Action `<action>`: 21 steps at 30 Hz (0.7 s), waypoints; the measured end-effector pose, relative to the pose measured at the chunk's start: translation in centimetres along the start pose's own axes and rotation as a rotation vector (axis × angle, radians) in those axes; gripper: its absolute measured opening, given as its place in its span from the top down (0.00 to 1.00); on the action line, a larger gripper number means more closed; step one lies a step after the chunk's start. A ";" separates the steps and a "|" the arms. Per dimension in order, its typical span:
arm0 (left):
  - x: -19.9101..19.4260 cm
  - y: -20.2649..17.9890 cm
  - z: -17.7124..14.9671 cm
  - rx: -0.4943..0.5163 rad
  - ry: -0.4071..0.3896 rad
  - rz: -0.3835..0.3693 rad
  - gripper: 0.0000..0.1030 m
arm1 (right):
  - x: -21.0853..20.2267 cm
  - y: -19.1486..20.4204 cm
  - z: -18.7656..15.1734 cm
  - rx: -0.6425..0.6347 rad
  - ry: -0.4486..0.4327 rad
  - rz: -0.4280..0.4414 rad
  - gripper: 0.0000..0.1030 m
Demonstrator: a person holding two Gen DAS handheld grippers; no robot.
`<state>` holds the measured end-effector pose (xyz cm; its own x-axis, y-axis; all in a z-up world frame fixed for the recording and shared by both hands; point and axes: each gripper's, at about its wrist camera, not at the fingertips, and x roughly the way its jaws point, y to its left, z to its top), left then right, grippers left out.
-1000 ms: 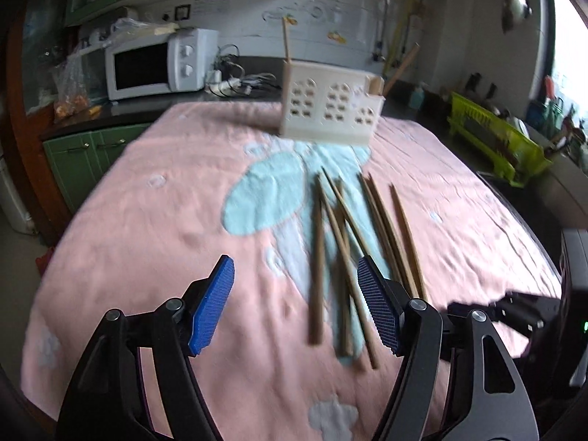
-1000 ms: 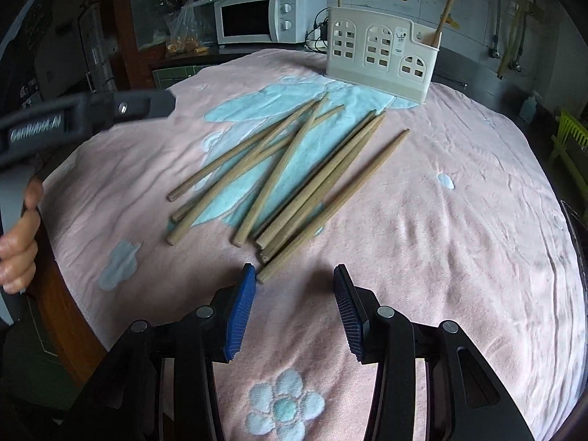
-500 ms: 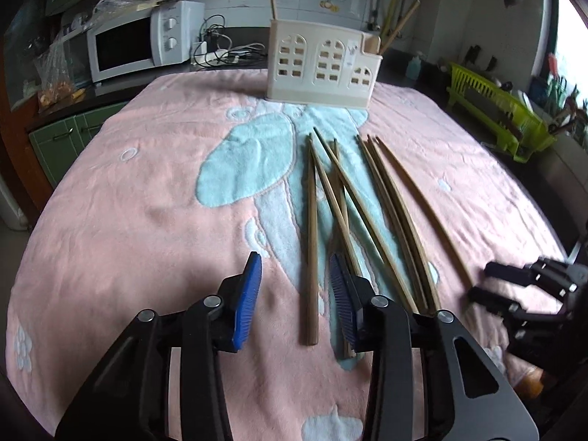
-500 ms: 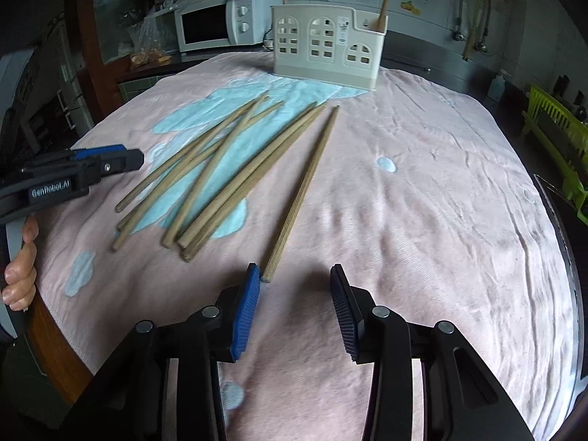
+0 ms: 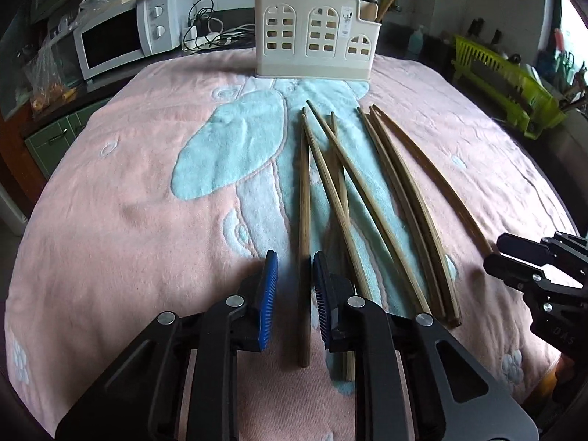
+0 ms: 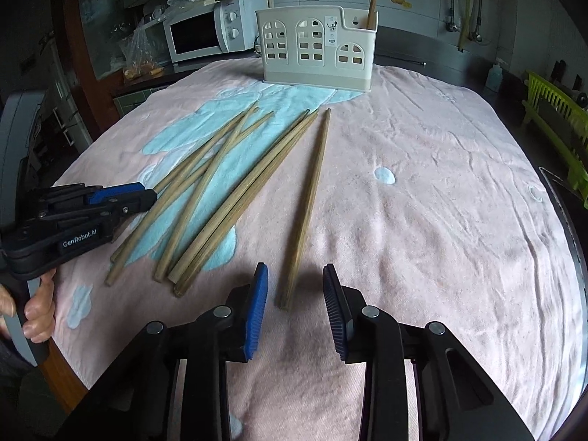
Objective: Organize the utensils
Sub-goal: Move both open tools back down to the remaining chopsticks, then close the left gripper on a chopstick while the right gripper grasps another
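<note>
Several wooden chopsticks lie fanned out on a pink towel. A cream utensil holder stands at the far edge with two sticks upright in it. My left gripper straddles the leftmost chopstick. Its jaws are closing, and a gap still shows at the left pad. My right gripper has the near end of the separate rightmost chopstick between its blue pads. Its jaws are also closing and neither pad touches the stick. Each gripper shows in the other's view: the right gripper and the left gripper.
A white microwave and a tangle of cables sit behind the table at the left. A green dish rack stands at the right. A person's hand grips the left handle at the towel's near left edge.
My left gripper has moved forward and down onto the leftmost chopstick, and its jaws have narrowed a lot. My right gripper has swung onto the lone right chopstick and narrowed slightly.
</note>
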<state>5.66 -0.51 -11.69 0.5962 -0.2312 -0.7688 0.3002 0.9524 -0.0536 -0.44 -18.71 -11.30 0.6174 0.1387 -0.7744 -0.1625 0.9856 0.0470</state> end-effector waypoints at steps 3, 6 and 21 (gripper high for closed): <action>0.1 -0.1 0.1 0.008 0.004 0.005 0.81 | 0.5 0.0 0.3 0.011 0.005 -0.002 0.75; 0.0 -0.4 0.1 0.030 0.001 0.018 0.81 | 0.6 0.2 0.3 -0.004 0.003 -0.033 0.81; -1.1 -0.1 0.7 0.010 -0.018 0.004 0.94 | -3.2 0.0 1.0 -0.049 -0.119 -0.077 0.93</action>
<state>5.48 -0.53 -10.33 0.6105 -0.2309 -0.7576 0.3049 0.9514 -0.0442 -1.63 -19.07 -8.19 0.7157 0.0760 -0.6942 -0.1467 0.9883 -0.0430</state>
